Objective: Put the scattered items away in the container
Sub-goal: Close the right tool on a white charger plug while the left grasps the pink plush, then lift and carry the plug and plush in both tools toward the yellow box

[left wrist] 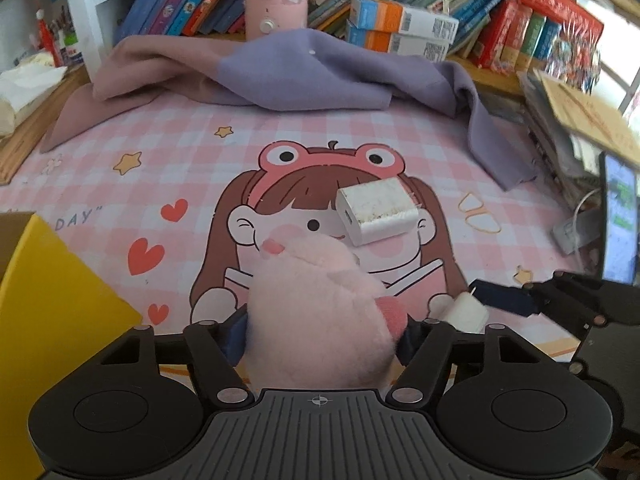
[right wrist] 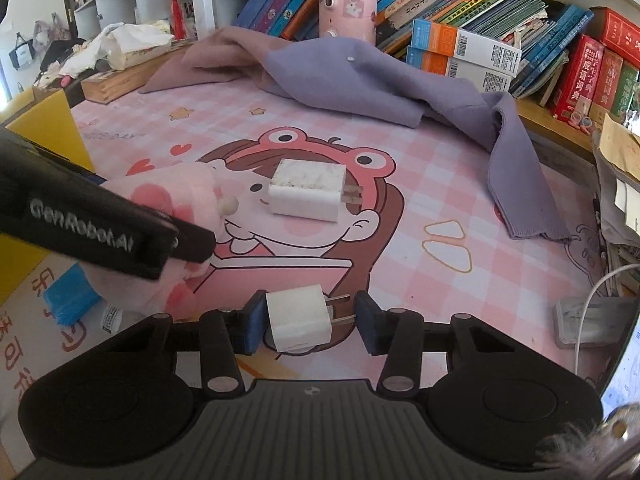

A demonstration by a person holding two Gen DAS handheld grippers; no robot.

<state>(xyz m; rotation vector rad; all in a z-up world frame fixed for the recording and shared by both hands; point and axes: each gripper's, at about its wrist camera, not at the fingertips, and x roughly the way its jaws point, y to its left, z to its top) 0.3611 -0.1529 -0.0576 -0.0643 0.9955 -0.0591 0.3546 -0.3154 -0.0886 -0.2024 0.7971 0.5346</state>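
Ahead of the right gripper [right wrist: 306,320], bare pink mat [right wrist: 460,184] is lying open up to 1 large white charger [right wrist: 307,190]. The left gripper [right wrist: 120,224] is crossing its left side. The purple cloth [right wrist: 360,80] is blocking farther ahead, 2 rubber bands [right wrist: 446,242] lying right.

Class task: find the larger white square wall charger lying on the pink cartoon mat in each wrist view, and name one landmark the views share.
Left wrist view: larger white square wall charger, right of centre, beyond the pink plush toy.
Right wrist view: near centre, prongs pointing right.
Shared landmark: the frog-hat cartoon girl printed beneath it.
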